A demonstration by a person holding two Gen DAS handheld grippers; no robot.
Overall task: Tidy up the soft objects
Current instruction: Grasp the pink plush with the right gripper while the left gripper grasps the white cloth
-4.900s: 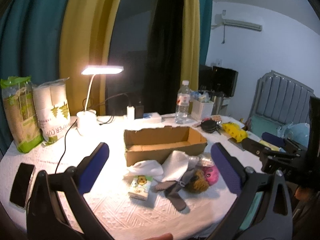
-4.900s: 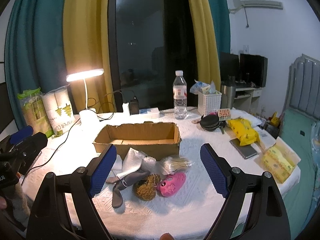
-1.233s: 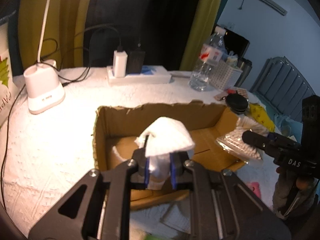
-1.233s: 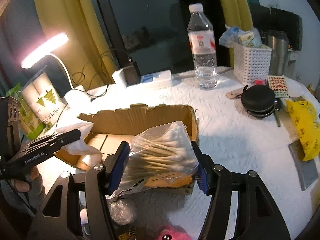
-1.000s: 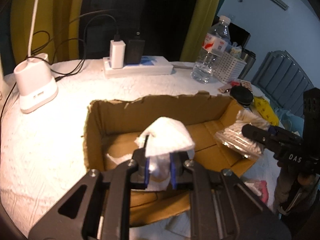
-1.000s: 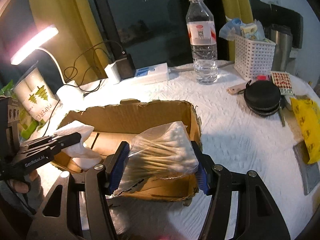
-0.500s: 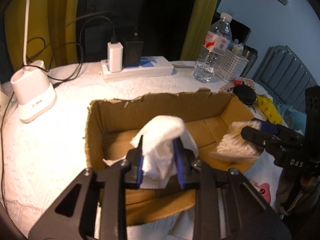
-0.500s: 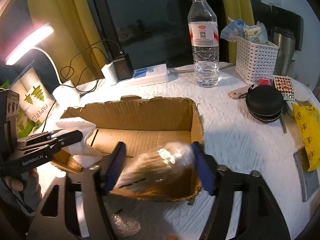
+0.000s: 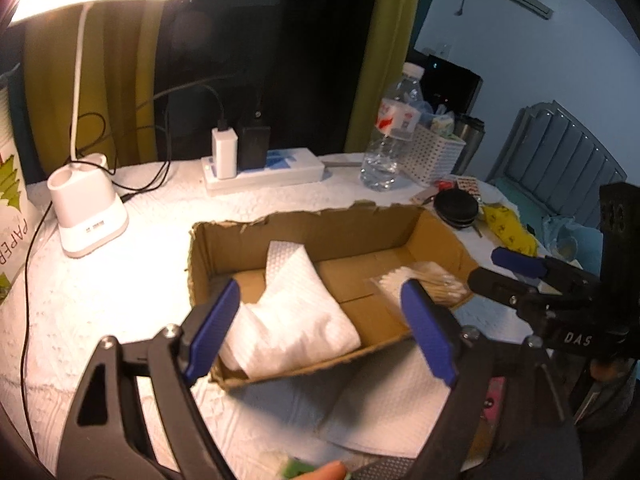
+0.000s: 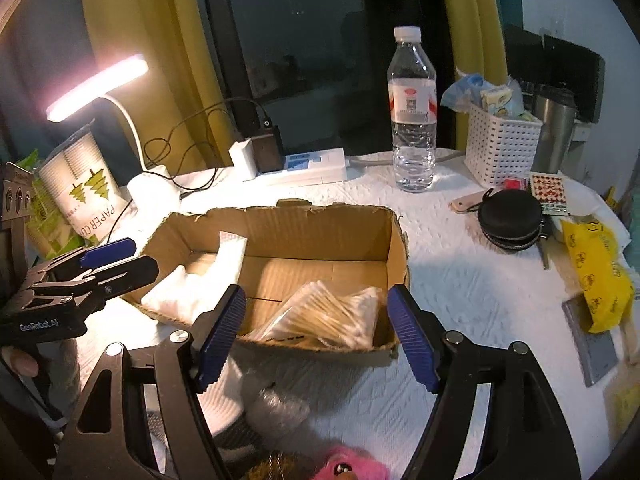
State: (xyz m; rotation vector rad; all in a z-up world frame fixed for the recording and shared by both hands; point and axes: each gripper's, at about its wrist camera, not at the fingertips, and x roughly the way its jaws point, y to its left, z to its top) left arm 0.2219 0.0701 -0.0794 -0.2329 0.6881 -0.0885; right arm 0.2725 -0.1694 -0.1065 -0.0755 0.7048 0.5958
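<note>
Right wrist view: both grippers' jaws stand open and empty above the cardboard box; withdraw clear of the swab bag and white cloth inside.

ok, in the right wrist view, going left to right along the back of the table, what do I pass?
Paper cup pack → lamp base → power strip → water bottle → white basket → steel tumbler.
</note>
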